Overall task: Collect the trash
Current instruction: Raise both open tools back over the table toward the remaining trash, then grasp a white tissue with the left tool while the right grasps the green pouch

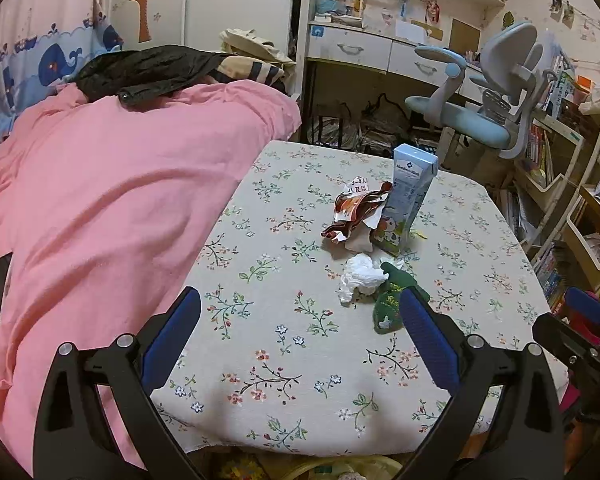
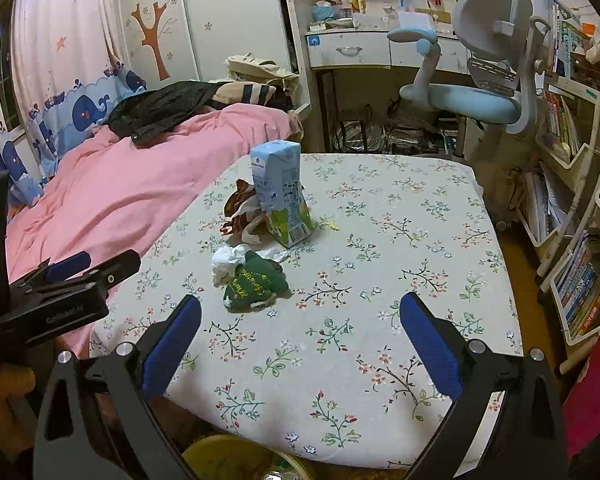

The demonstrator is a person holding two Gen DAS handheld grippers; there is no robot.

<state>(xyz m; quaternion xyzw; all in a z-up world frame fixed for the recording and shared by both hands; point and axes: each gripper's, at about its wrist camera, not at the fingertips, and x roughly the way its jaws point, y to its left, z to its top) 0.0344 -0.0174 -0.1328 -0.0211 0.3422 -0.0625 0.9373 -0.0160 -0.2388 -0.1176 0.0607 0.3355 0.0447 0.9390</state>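
A small heap of trash lies mid-table on the floral cloth: a light blue milk carton (image 1: pixel 410 196) (image 2: pixel 278 188) standing upright, a crumpled red-brown wrapper (image 1: pixel 356 214) (image 2: pixel 240 210) beside it, a white tissue wad (image 1: pixel 358 276) (image 2: pixel 226 262) and a dark green wrapper (image 1: pixel 390 304) (image 2: pixel 254 280) nearest me. My left gripper (image 1: pixel 300 304) is open above the near table edge, the green wrapper just beyond its right finger. My right gripper (image 2: pixel 300 312) is open too, hovering short of the green wrapper. Neither holds anything.
A bed with a pink duvet (image 1: pixel 100 200) borders the table (image 2: pixel 400 240) on the left. A blue-grey desk chair (image 2: pixel 472 92) and a desk stand behind, bookshelves (image 2: pixel 572 208) to the right. A yellowish bin rim (image 2: pixel 228 452) shows below the near edge.
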